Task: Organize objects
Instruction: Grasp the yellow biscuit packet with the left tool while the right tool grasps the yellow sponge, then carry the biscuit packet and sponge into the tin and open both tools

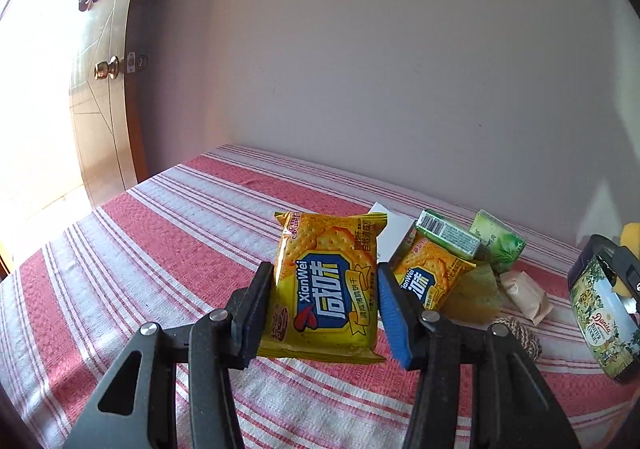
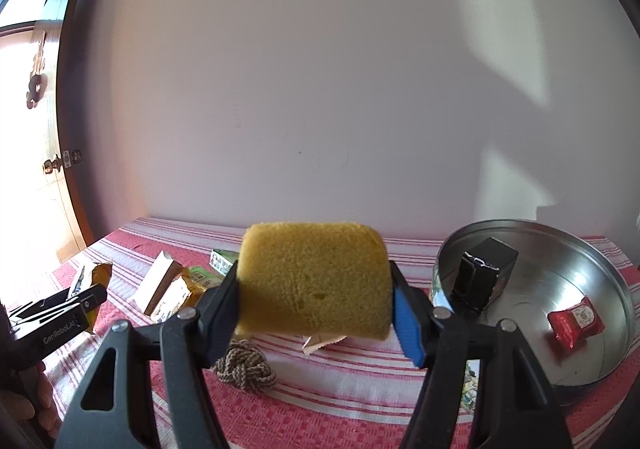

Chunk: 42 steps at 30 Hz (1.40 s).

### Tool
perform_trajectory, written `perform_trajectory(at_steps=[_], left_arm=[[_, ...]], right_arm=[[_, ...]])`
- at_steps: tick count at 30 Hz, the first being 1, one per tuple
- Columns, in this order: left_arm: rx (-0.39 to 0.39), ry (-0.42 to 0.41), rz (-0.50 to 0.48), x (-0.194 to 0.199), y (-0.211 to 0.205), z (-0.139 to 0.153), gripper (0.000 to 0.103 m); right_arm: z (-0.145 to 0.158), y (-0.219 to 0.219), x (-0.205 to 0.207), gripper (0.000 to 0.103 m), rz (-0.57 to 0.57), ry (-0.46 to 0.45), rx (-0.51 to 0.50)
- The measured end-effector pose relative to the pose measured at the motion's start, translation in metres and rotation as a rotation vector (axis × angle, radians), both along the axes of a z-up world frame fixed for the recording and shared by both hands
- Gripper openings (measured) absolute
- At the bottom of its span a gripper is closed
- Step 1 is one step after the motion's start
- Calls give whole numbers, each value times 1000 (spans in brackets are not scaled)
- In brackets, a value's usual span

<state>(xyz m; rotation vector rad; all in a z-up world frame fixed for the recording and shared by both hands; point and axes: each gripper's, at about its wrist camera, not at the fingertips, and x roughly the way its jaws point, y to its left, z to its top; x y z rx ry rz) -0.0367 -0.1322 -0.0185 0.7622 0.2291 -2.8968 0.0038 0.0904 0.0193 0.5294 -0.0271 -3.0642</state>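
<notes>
A red-and-white striped cloth covers the tabletop (image 1: 168, 249). Just beyond and to the right of the left hand-held gripper (image 1: 326, 309) lies a second yellow cracker packet (image 1: 430, 277) with a white box (image 1: 394, 233) behind it, green boxes (image 1: 498, 243) further right, and a beige wrapped sweet (image 1: 524, 295). A knotted rope ball (image 2: 244, 367) sits below the right hand-held gripper (image 2: 316, 309), and an open round tin (image 2: 568, 289) rests to its right.

Left claw (image 1: 326, 301) and right claw (image 2: 316, 299), each clamped, tilted slightly downward.
</notes>
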Motion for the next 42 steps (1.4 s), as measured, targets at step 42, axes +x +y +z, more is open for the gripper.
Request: perform_trajectory(at_steps=[42], left_arm=[[-107,96,-339,16,236,35,53]], right_arm=[[16,190,44,68,-297,93,13]])
